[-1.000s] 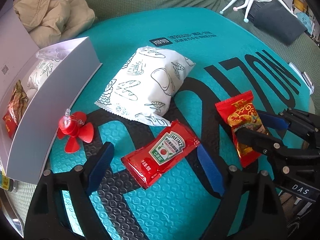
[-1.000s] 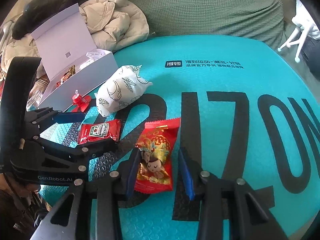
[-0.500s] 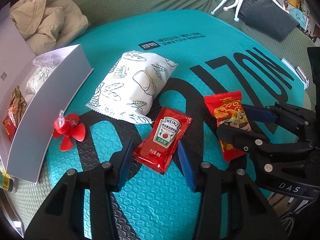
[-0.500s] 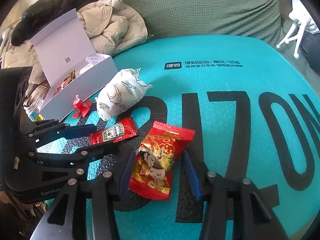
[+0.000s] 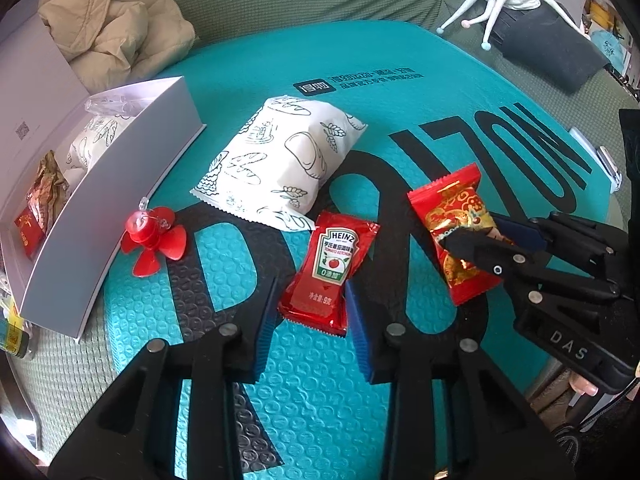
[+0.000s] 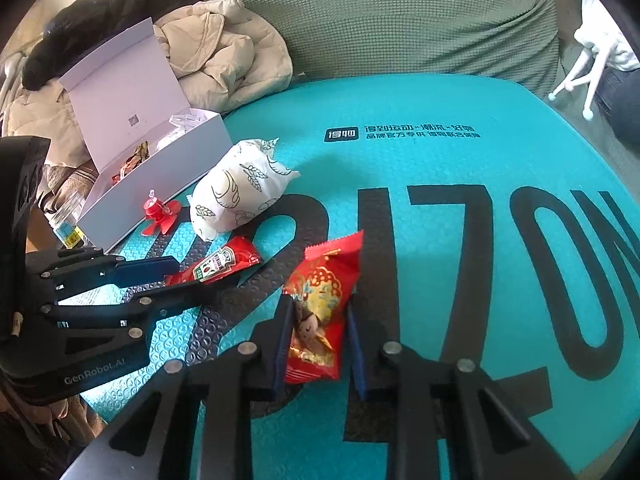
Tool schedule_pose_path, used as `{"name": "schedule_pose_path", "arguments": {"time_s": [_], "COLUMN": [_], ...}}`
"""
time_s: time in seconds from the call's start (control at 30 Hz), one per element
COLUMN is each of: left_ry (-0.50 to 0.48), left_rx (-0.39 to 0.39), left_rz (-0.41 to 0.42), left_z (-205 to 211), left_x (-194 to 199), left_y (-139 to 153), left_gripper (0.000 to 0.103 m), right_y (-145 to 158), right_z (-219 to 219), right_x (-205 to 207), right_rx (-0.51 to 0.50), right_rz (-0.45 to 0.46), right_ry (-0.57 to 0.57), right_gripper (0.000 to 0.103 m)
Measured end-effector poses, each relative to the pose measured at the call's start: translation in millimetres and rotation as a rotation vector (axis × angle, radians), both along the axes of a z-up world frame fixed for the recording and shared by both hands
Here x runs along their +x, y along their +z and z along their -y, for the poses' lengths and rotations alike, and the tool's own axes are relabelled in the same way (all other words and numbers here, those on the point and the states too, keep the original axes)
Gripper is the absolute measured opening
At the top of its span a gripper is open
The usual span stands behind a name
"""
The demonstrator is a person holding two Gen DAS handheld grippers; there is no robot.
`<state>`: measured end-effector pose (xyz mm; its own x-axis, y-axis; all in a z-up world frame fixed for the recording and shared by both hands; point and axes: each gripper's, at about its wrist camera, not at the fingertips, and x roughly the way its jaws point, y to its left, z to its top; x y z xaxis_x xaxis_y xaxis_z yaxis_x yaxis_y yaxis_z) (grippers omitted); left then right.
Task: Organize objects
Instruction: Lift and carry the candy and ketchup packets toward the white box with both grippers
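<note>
On the teal mat (image 5: 400, 80), a red Heinz ketchup packet (image 5: 332, 256) has its lower half between my left gripper's (image 5: 311, 284) blue pads. The jaws are closing and both pads touch the packet's edges. In the right wrist view the same ketchup packet (image 6: 224, 262) sits pinched in the left gripper (image 6: 204, 274). My right gripper (image 6: 318, 304) is closing on a red snack packet (image 6: 324, 276), which is squeezed between its pads. From the left wrist, that snack packet (image 5: 444, 200) sticks out of the right gripper (image 5: 470, 232).
A white bread bag (image 5: 280, 164) lies just behind the ketchup packet. An open white box (image 5: 120, 184) with packets inside stands at the left, with a red toy propeller (image 5: 154, 236) beside it. A beige jacket and a green sofa back lie behind the mat.
The left jaws have narrowed from wide open onto the ketchup packet. The right jaws have tightened on the snack packet, which now looks squeezed and tilted.
</note>
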<state>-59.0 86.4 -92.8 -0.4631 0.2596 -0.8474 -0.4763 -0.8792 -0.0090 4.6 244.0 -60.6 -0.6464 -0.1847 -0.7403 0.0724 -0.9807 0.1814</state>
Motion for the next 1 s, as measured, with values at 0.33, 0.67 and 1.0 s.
{"name": "schedule_pose_path", "arguments": {"time_s": [0.33,0.67,1.0], "left_ry": [0.038,0.069,0.113], "left_rx": [0.017,0.033,0.051], "left_rz": [-0.006,-0.035,-0.038], "left_z": [11.4,26.9,51.4], "left_x": [11.4,29.4,45.1], "left_y": [17.7,37.6,43.0], "left_gripper": [0.032,0.032,0.031], "right_y": [17.3,33.4,39.4], "right_z": [0.0,10.3,33.4], "right_x": [11.1,31.7,46.8], "right_rx": [0.014,0.002,0.005], "right_rz": [-0.018,-0.016,-0.010], "right_ry": [0.005,0.018,0.060], "right_gripper": [0.023,0.023,0.023]}}
